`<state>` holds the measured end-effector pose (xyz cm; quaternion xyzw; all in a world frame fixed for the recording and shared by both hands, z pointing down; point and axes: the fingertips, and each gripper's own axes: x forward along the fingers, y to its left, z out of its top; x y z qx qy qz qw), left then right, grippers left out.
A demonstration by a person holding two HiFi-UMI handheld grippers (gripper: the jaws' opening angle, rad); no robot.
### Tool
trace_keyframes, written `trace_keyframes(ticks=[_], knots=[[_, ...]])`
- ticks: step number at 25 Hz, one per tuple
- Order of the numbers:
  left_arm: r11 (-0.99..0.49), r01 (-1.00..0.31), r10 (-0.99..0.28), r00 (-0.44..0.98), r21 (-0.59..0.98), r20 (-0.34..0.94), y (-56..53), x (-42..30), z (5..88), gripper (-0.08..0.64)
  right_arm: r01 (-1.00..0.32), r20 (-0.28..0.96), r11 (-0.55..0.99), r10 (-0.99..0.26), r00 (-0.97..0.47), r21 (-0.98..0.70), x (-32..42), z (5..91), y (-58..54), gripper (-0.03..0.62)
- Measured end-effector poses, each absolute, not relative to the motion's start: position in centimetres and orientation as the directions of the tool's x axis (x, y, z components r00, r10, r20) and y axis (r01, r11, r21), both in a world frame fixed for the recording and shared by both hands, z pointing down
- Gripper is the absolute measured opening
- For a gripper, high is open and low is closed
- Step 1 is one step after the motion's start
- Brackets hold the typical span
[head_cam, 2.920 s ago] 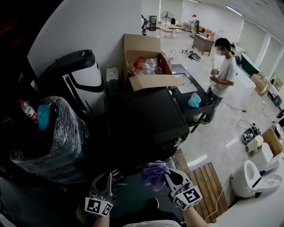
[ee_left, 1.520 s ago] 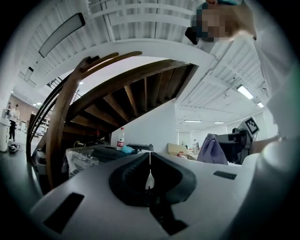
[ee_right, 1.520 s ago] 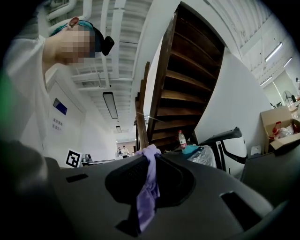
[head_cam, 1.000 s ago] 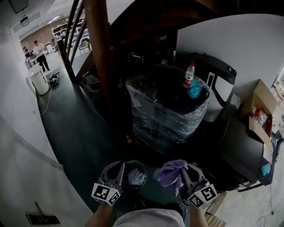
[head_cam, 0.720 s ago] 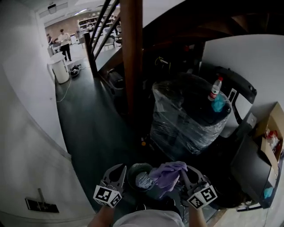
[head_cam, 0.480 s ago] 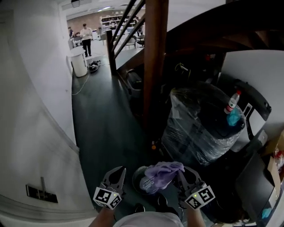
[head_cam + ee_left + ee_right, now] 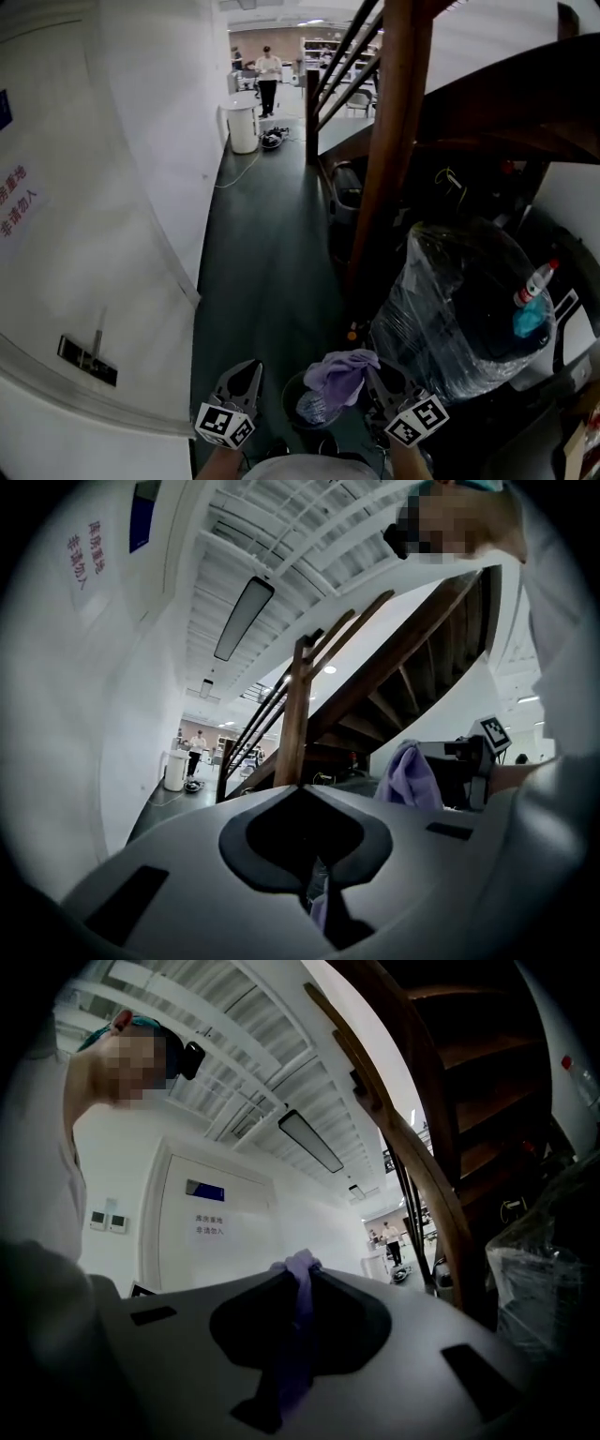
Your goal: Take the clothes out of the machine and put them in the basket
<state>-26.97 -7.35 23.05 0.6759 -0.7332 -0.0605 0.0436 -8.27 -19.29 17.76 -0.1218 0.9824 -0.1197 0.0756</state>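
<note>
A purple cloth (image 7: 337, 373) hangs from my right gripper (image 7: 373, 386), which is shut on it at the bottom of the head view. In the right gripper view the cloth (image 7: 301, 1281) is pinched between the closed jaws of the right gripper (image 7: 300, 1266). Just below the cloth and to its left stands a dark round basket (image 7: 290, 401) with a grey-blue garment (image 7: 313, 411) inside. My left gripper (image 7: 240, 386) is to the left of the basket, shut and empty. In the left gripper view, past the left gripper (image 7: 302, 787), the cloth (image 7: 409, 776) shows at the right.
A brown wooden stair post (image 7: 389, 141) rises ahead. A bulky plastic-wrapped object (image 7: 450, 319) with a bottle (image 7: 531, 281) and a teal rag (image 7: 529, 319) on top stands at the right. A white wall (image 7: 94, 234) runs along the left. A person (image 7: 268, 73) and a white bin (image 7: 242, 127) are far down the dark floor.
The view has swung left, away from the black machine toward the corridor. Both grippers have come over to the floor basket, and the right one still holds the purple cloth.
</note>
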Motion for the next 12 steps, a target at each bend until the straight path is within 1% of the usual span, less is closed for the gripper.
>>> trace_keyframes(ticks=[3,7,12], knots=[[0.152,-0.976,-0.988,-0.155,0.154,-0.009,-7.2,-26.0,23.1,0.021,-0.154,-0.112,0.953,-0.188,-0.976,-0.261,-8.5,18.1,-20.5,0.037],[0.213,-0.966,-0.976,-0.216,0.146,-0.005,-6.8,-25.1,23.0,0.021,-0.085,-0.105,0.960,-0.116,-0.988,-0.265,-9.0,18.4,-21.4,0.037],[0.241,-0.959,-0.970,-0.242,0.147,0.013,-6.1,-25.6,23.4,0.021,-0.058,-0.116,0.961,-0.092,-0.989,-0.271,-9.5,17.9,-21.4,0.037]])
